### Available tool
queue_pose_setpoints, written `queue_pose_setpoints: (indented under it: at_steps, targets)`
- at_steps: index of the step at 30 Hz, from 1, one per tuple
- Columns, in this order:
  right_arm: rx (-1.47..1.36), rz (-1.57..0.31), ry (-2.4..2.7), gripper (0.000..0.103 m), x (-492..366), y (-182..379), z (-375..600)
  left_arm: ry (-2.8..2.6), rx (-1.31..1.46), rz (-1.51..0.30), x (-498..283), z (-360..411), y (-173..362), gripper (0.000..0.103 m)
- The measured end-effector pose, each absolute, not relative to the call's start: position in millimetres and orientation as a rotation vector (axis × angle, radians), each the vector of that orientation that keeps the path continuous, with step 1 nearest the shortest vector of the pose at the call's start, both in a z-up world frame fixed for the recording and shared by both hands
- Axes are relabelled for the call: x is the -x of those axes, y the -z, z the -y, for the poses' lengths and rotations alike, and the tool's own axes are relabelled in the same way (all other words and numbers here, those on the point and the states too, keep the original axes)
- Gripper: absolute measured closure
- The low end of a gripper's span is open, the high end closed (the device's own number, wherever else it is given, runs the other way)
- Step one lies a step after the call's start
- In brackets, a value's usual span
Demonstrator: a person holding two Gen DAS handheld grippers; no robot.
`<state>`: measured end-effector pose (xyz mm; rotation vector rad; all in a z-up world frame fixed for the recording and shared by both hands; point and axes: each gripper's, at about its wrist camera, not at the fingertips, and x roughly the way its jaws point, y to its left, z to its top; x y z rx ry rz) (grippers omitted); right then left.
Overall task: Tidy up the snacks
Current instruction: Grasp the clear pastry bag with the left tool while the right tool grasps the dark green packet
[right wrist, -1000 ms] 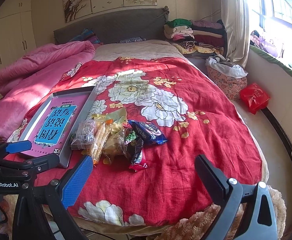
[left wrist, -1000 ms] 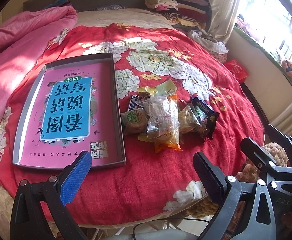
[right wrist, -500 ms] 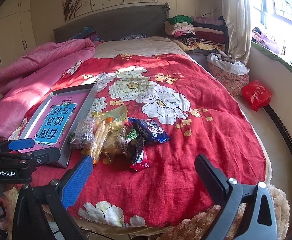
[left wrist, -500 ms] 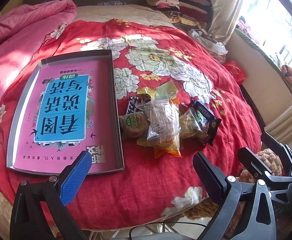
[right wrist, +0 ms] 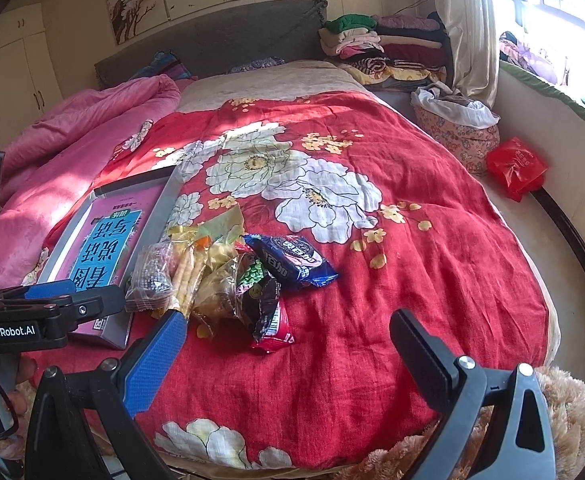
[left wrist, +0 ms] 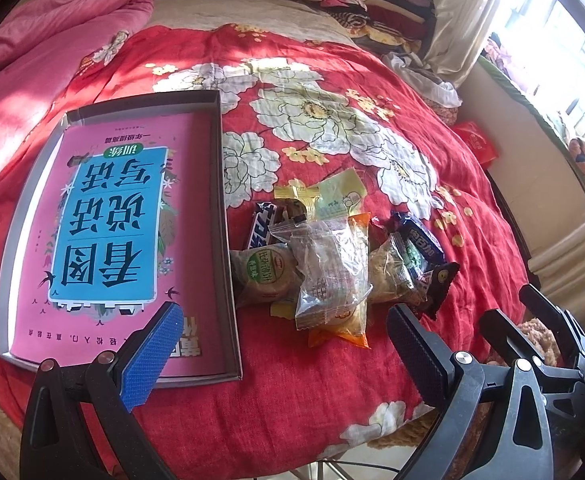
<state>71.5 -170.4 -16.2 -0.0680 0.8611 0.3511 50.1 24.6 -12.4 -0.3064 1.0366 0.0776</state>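
Observation:
A pile of snack packets lies on the red floral bedspread, right of a shallow grey box whose inside shows a pink and blue printed sheet. The pile holds a clear bag, a round green-labelled cake, and a dark blue biscuit pack. My left gripper is open and empty, just short of the pile. In the right wrist view the pile and the box sit left of centre; my right gripper is open and empty near the bed's front edge.
A pink quilt is bunched at the left. Folded clothes are stacked by the headboard. A floral basket and a red bag stand on the floor at the right. A fluffy tan rug lies by the bed's corner.
Both grippers have moved forward, closer to the snack pile and the box. Their fingers have stayed open. The snacks have not moved.

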Motion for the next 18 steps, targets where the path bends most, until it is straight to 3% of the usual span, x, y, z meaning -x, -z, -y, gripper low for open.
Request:
queue_pose_setpoints:
  at_steps: [15, 18]
  targets:
    - [0.037, -0.933, -0.388, 0.000, -99, 34, 164, -0.070, 0.296, -1.069, -81, -17, 21, 0.005]
    - [0.025, -0.964, -0.392, 0.004, -105, 41, 164, -0.070, 0.291, -1.081, -84, -16, 26, 0.006]
